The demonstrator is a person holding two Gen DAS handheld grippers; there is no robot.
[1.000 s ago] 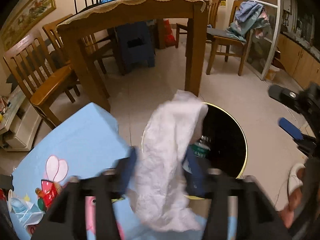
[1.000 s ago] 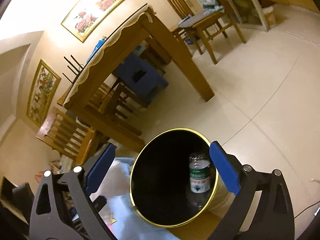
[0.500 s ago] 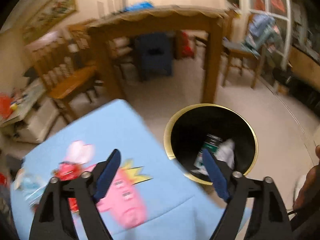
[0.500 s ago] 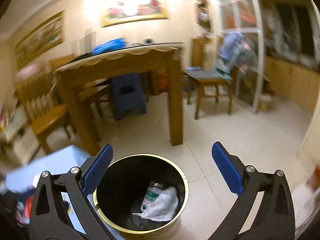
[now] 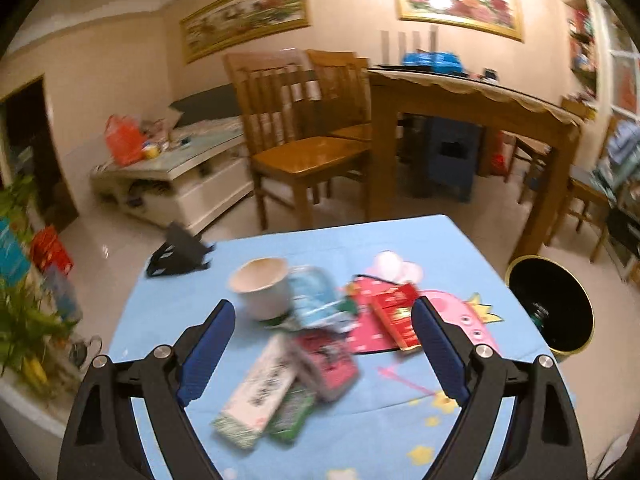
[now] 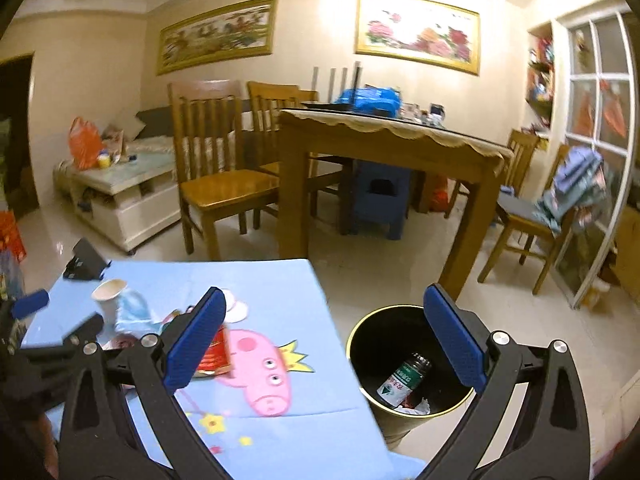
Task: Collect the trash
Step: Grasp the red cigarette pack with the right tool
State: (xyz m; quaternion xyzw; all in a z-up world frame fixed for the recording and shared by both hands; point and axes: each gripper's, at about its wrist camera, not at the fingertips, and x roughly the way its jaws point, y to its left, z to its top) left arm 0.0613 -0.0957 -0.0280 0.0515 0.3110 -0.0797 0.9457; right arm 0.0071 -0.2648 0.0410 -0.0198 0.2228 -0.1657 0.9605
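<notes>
My left gripper (image 5: pixel 322 344) is open and empty above a pile of trash on the blue cartoon tablecloth (image 5: pixel 400 420): a white paper cup (image 5: pixel 262 286), a clear blue wrapper (image 5: pixel 316 300), a red packet (image 5: pixel 398 314), a white-green carton (image 5: pixel 262 394) and a pink box (image 5: pixel 332 364). The black gold-rimmed bin (image 5: pixel 554 306) stands on the floor to the right. My right gripper (image 6: pixel 322 338) is open and empty between table and bin (image 6: pixel 404 360); a bottle (image 6: pixel 402 378) and white crumpled paper (image 6: pixel 416 406) lie inside. The left gripper also shows at the left edge (image 6: pixel 60 316).
A black phone stand (image 5: pixel 176 250) sits at the table's far left corner. A wooden dining table (image 6: pixel 384 140) and chairs (image 6: pixel 216 176) stand behind, with a blue stool (image 6: pixel 380 196) beneath. A white low cabinet (image 5: pixel 172 184) is at left; plants (image 5: pixel 20 320) at the left edge.
My left gripper let go of the white crumpled paper into the bin, opened, and swung left over the trash pile on the table. The right gripper rose and levelled.
</notes>
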